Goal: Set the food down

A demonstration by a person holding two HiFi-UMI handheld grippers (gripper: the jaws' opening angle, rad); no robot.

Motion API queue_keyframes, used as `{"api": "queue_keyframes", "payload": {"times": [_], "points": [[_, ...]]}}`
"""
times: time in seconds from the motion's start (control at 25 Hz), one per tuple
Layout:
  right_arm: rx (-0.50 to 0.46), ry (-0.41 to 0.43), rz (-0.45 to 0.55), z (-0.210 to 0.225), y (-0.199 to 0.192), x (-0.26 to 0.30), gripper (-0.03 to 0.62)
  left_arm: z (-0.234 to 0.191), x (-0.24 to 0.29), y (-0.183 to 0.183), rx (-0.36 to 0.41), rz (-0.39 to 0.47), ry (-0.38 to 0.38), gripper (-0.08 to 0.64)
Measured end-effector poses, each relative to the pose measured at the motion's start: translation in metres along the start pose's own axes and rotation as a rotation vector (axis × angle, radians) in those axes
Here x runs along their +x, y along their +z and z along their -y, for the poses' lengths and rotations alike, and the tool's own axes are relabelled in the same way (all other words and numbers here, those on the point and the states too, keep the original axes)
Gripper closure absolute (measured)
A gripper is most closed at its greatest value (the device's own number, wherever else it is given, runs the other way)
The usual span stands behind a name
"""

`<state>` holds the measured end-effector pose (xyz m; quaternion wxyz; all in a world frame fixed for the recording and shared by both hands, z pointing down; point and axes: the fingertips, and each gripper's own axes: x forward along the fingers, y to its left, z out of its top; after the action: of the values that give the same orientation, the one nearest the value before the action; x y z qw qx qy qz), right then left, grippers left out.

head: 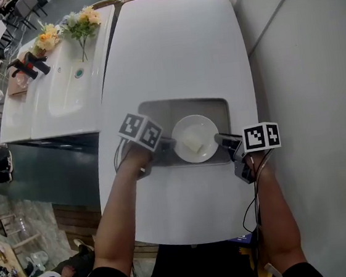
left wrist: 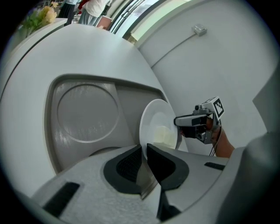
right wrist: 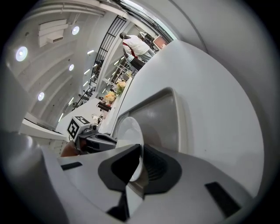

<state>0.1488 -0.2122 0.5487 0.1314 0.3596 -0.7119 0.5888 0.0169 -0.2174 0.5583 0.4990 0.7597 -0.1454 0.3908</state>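
Head view: white plate (head: 204, 131) with a pale block of food (head: 192, 144) was seen over the grey recess (head: 158, 115) set into the white counter (head: 176, 54), toward the counter's near edge and closer to its right edge than its left. The plate was carried from both sides. Left tongs (head: 166, 143) were closed on the plate's left rim, right tongs (head: 221, 139) closed on its right rim. Both gripper views confirmed it, with the rim pinched between the pads in each. The food was near the plate's centre, clear of both tongs.

Step judged as the lowering and placing of the plate into the recess, late in the task. Contact between the plate's base and the recess floor could not be confirmed. A circular imprint (left wrist: 87, 113) was visible in the recess floor on the far side, unoccupied.

Next move was judged to call for the plate being kept level and eased down until it rested. Both tongs would then need to be opened together and drawn outward along the rim line, so that the plate was not dragged or tipped.
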Motion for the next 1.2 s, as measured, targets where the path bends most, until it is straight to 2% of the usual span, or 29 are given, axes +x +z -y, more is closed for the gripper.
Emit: {"api": "queue_keyframes", "payload": {"times": [0.4, 0.72, 0.96, 1.2], "points": [[-0.080, -0.076, -0.035, 0.004, -0.002, 0.005, 0.574, -0.002, 0.001, -0.003, 0.046, -0.046, 0.050, 0.529], [-0.080, -0.070, -0.043, 0.004, -0.002, 0.004, 0.574, -0.001, 0.000, -0.003, 0.058, -0.048, 0.052, 0.529], [-0.084, -0.081, -0.050, 0.006, -0.005, 0.004, 0.571, -0.010, -0.008, -0.009, 0.075, -0.050, 0.099, 0.529], [-0.178, -0.156, -0.074, 0.008, -0.006, 0.004, 0.555, -0.009, -0.006, -0.010, 0.093, -0.041, 0.105, 0.529]]}}
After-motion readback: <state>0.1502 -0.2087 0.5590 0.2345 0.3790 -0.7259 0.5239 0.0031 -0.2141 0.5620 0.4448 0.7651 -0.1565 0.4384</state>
